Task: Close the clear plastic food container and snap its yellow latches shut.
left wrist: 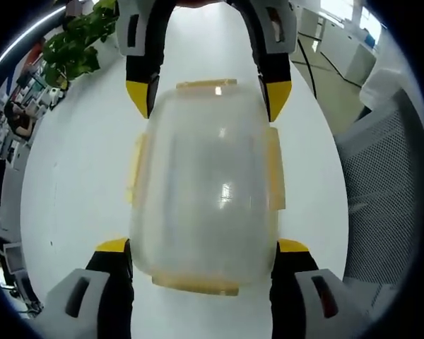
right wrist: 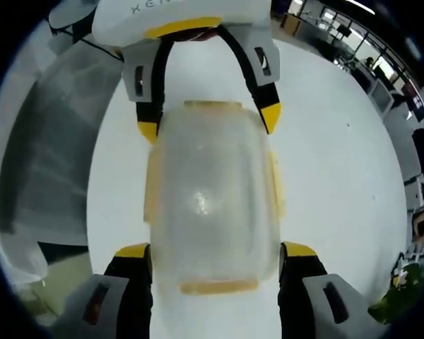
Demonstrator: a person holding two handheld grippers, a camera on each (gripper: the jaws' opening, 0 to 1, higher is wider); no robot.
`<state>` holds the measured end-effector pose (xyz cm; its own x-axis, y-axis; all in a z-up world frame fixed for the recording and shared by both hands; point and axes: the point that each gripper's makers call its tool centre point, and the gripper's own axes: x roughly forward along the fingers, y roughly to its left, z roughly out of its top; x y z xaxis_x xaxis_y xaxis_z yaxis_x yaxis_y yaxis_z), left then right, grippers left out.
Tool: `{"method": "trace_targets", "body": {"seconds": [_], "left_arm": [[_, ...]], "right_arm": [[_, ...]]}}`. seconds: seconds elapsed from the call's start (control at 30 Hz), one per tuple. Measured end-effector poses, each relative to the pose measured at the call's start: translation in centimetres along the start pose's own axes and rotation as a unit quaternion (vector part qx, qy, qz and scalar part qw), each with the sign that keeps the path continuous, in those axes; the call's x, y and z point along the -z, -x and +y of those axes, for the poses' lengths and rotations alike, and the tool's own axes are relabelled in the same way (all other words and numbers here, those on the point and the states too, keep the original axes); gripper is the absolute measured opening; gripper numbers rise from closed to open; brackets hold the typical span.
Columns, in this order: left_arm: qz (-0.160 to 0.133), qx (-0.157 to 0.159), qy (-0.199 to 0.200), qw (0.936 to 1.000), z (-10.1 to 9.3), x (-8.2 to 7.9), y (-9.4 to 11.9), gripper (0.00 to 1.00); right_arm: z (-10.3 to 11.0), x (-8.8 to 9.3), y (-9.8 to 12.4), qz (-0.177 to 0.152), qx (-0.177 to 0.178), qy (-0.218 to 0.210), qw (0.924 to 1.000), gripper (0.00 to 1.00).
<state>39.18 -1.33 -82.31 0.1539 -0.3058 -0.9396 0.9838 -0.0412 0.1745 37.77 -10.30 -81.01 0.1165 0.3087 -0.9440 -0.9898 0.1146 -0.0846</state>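
The clear plastic container (left wrist: pixel 208 183) (right wrist: pixel 212 205) lies lengthwise on the white table (left wrist: pixel 78 176) (right wrist: pixel 339 155) with its lid on. Yellow latches run along both long sides (left wrist: pixel 136 169) (right wrist: pixel 274 183) and both ends (left wrist: pixel 196 285) (right wrist: pixel 219 286); the side ones seem to flare outward. My left gripper (left wrist: pixel 203 246) straddles one end, jaws wide and close against the sides. From the opposite end my right gripper (right wrist: pixel 215 249) (left wrist: pixel 208 95) does the same. The left gripper (right wrist: pixel 208 121) appears at the top of the right gripper view. Whether any fingertip presses the container is unclear.
A grey mesh chair (left wrist: pixel 389 176) (right wrist: pixel 49 141) stands beside the table. A green plant (left wrist: pixel 78 42) (right wrist: pixel 403 296) sits past the table's other side, with office desks and cables further off.
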Motion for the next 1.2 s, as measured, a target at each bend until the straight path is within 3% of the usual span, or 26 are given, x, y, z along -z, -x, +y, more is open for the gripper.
{"method": "trace_targets", "body": {"seconds": [0.37,1.2], "left_arm": [[0.001,-0.001,0.007,1.0,-1.0,1.6,0.6,0.8],[0.014,0.002,0.016,0.9998,-3.5,8.0,3.1,0.8]], "right_arm": [[1.0,-1.6,-0.5,-0.001,-0.004,0.007,1.0,0.72],[3.9,-8.1,-2.5,-0.001,-0.012,0.018,0.9998,0.72]]}}
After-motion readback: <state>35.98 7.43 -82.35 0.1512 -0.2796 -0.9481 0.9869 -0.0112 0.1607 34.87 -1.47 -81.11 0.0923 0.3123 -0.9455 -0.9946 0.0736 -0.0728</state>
